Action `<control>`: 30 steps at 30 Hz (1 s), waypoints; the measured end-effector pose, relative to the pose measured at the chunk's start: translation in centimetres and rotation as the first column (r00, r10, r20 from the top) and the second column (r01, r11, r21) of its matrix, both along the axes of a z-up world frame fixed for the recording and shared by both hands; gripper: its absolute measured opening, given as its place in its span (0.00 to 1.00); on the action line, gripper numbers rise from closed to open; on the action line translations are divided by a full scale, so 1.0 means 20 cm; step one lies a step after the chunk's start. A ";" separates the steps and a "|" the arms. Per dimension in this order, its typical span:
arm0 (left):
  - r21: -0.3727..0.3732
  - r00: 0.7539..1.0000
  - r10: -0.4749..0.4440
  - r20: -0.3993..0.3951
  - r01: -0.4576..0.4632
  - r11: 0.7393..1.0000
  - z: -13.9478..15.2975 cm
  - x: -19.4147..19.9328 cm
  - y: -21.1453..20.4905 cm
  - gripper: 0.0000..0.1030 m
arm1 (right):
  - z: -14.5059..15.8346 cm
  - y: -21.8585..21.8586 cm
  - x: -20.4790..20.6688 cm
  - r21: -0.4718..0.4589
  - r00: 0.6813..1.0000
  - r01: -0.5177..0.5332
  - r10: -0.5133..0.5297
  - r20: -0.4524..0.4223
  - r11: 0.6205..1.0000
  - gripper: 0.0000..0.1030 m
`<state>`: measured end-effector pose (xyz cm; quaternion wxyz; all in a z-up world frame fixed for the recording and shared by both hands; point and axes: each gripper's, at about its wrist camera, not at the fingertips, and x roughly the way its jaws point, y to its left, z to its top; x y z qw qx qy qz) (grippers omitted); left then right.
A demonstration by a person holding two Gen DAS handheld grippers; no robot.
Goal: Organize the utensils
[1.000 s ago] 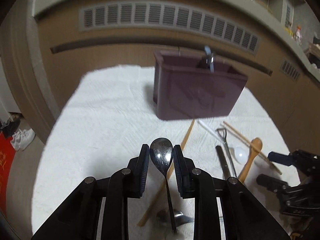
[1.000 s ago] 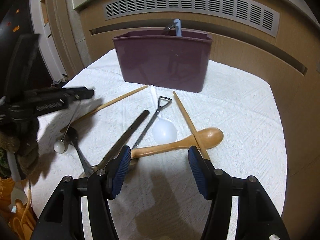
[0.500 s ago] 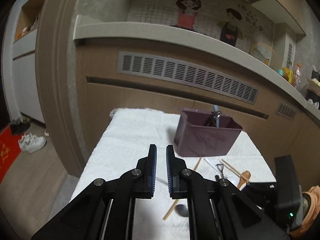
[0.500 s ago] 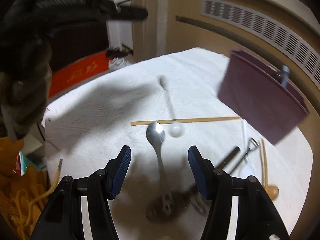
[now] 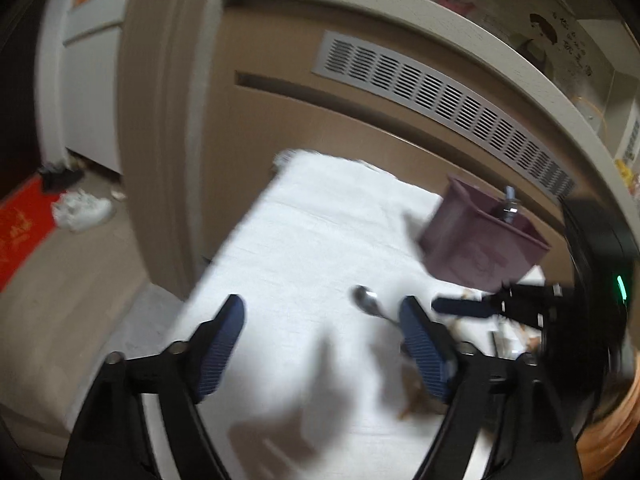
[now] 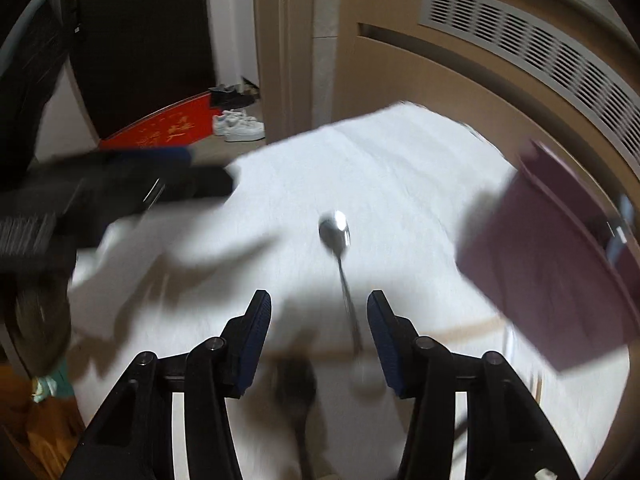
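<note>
On the white cloth point(image 5: 304, 240) covering the table, a maroon bin point(image 5: 476, 248) stands toward the far right, with 1 utensil handle point(image 5: 510, 208) sticking up from it. Only the left wrist view shows that handle clearly; the right wrist view shows the bin point(image 6: 560, 280) blurred. Nearer lies a metal spoon point(image 6: 336, 232), bowl pointing away, flat on the cloth. The left gripper point(image 5: 320, 344) is opening wide, nothing between its blue pads, the spoon point(image 5: 366, 300) just inside its right finger. The right gripper point(image 6: 316, 328) is closing at a middling gap, the spoon's handle lying under that gap, not pinched. Shoes point(image 6: 238, 124) sit on the floor beyond.
</note>
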<state>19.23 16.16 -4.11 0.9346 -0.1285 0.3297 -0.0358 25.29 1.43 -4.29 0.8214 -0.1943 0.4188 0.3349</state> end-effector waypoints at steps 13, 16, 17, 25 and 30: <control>-0.012 0.999 0.040 0.036 -0.039 0.999 -0.08 -0.03 0.19 0.93 | -0.20 0.20 0.30 -0.037 0.998 -0.023 0.021 -0.052 0.999 0.39; -0.020 1.000 0.014 0.020 -0.014 1.000 -0.08 -0.04 0.15 0.93 | -0.19 0.22 0.28 -0.047 0.998 -0.037 0.034 -0.059 0.998 0.22; -0.023 1.000 0.008 0.016 -0.008 1.000 -0.07 -0.05 0.14 0.93 | -0.18 0.21 0.27 -0.049 0.998 -0.028 0.025 -0.059 0.998 0.21; -0.030 0.993 -0.108 -0.050 0.106 0.994 -0.05 -0.09 -0.06 0.93 | 0.12 -0.05 0.04 0.090 0.998 0.047 -0.050 0.032 0.995 0.21; -0.013 0.968 -0.235 -0.086 0.235 0.972 -0.05 -0.16 -0.30 0.93 | 0.40 -0.29 -0.18 0.184 0.983 0.084 -0.112 0.144 0.979 0.21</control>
